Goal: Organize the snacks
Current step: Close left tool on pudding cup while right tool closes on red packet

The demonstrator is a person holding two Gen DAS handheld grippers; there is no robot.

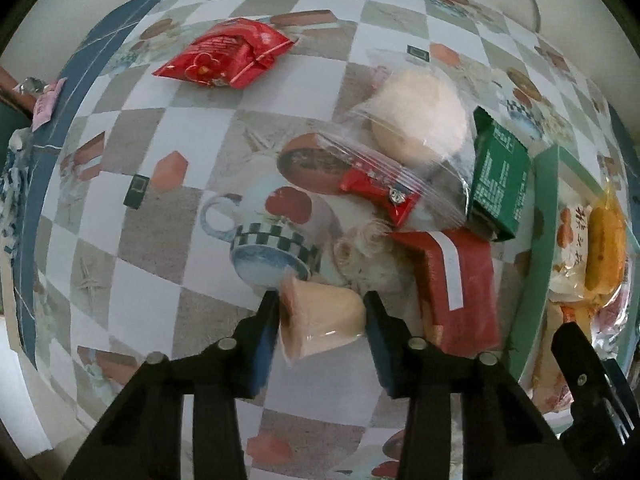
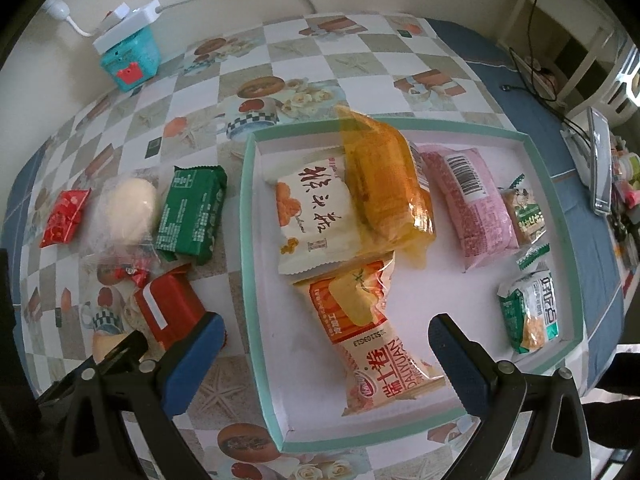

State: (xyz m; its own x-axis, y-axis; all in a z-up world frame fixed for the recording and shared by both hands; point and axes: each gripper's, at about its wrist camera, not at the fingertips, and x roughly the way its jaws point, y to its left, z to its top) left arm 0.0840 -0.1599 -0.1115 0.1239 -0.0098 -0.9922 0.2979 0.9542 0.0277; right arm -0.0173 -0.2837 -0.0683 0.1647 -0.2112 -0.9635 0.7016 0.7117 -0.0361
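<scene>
My left gripper [image 1: 322, 320] is shut on a small peach jelly cup [image 1: 320, 320], held on its side between the blue pads just above the table. Beside it lie a red box [image 1: 460, 284], a green packet [image 1: 500, 180], a clear bag with a pale bun [image 1: 420, 116] and a red packet [image 1: 224, 54]. My right gripper [image 2: 324, 344] is open and empty above the near part of the teal-rimmed white tray [image 2: 250, 216], over an orange packet [image 2: 372, 340]. The tray also holds white, yellow, pink and green snack packets.
A checkered tablecloth [image 2: 200, 92] covers the table. A teal box [image 2: 128, 60] with a white power strip on it stands at the back left. A phone on a stand [image 2: 600, 168] and small items sit at the right edge. The tray's rim [image 1: 536, 280] also shows right of the left gripper.
</scene>
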